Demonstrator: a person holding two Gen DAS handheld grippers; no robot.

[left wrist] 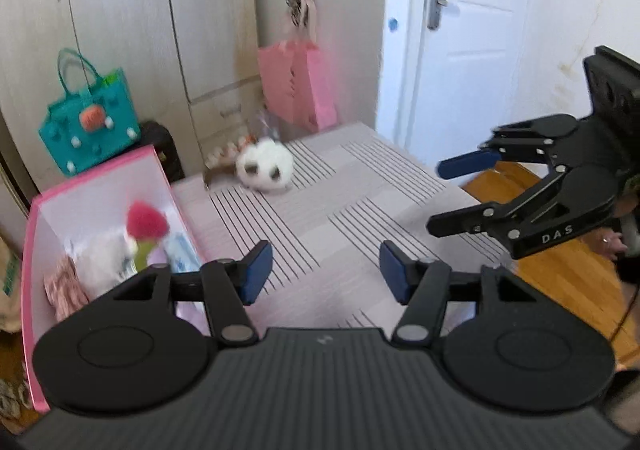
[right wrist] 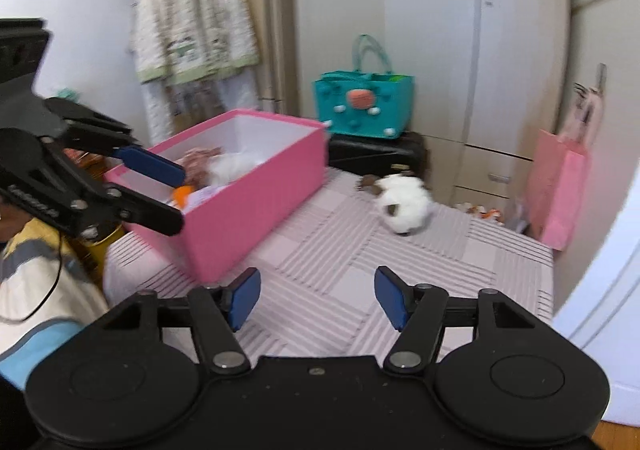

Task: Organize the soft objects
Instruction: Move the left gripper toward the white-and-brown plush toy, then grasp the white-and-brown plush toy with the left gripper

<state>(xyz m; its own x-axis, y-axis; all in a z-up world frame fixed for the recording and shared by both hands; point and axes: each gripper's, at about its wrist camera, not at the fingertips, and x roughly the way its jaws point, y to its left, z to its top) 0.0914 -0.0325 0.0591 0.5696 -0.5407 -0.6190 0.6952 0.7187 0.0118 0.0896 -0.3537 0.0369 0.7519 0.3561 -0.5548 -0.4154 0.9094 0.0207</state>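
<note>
Lying crosswise, plush toy (right wrist: 404, 204), ears leftward

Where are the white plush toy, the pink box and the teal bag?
white plush toy (right wrist: 404, 202), right wrist view, middle of its white body
pink box (right wrist: 256, 206), right wrist view, its outer side wall
teal bag (left wrist: 90, 132), left wrist view, its front panel

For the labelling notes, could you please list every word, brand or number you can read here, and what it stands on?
"DAS": white letters on the side of the right claw.
Raised lettering on the left claw: too blurred to read.
Small mark on the left claw's body, left wrist view: unreadable.
Nothing else legible.
</note>
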